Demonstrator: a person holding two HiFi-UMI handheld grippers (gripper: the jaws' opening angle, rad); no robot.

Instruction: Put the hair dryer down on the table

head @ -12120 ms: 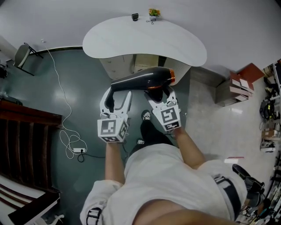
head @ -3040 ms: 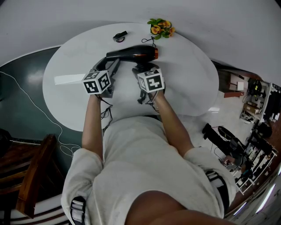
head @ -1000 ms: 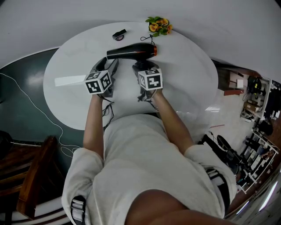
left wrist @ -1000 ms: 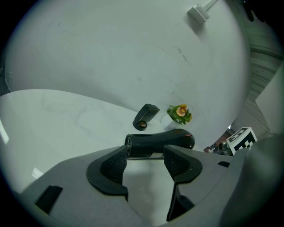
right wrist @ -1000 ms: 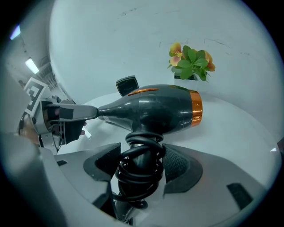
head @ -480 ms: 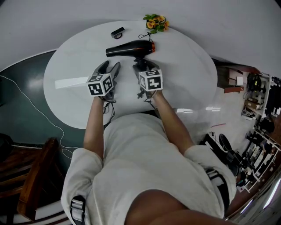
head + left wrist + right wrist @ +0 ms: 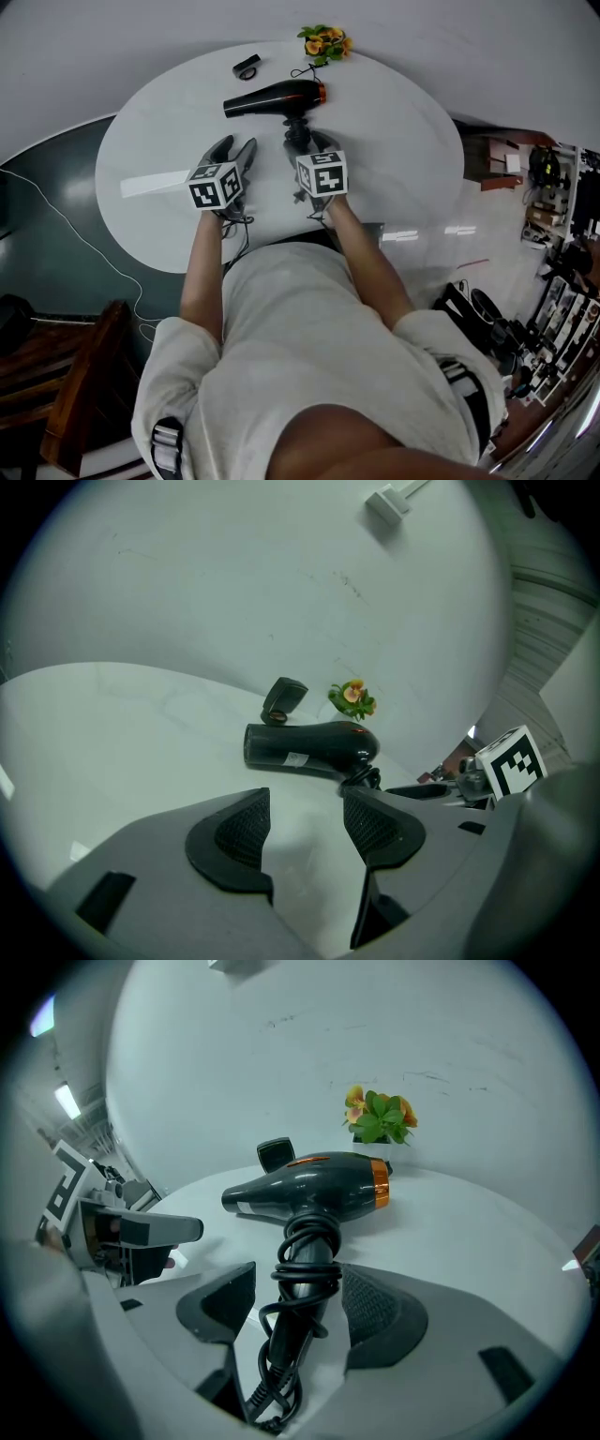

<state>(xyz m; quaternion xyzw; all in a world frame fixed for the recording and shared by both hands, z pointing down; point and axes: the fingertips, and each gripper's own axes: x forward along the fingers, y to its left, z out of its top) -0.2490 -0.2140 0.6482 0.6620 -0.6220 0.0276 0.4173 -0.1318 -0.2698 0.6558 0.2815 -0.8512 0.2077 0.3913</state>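
The black hair dryer (image 7: 274, 97) with an orange ring lies on its side on the round white table (image 7: 394, 150), its cord wrapped round the handle. My left gripper (image 7: 234, 150) stands open a short way in front of the nozzle end, with nothing between its pads (image 7: 242, 829). In the left gripper view the hair dryer (image 7: 309, 747) rests beyond the left gripper (image 7: 305, 822). My right gripper (image 7: 298, 1288) is open around the handle; bare table shows between the handle and the left pad (image 7: 225, 1302). In the head view the right gripper (image 7: 306, 142) sits at the handle's end.
A small plant with orange flowers (image 7: 322, 42) and a small black object (image 7: 247, 67) stand at the table's far edge behind the dryer. A pale flat strip (image 7: 155, 183) lies on the table left of my left gripper. A wooden chair (image 7: 56, 403) stands at lower left.
Both grippers have drawn back from the hair dryer toward the person. The left gripper's tips, earlier near the nozzle, are now apart from it. The dryer stays on the table.
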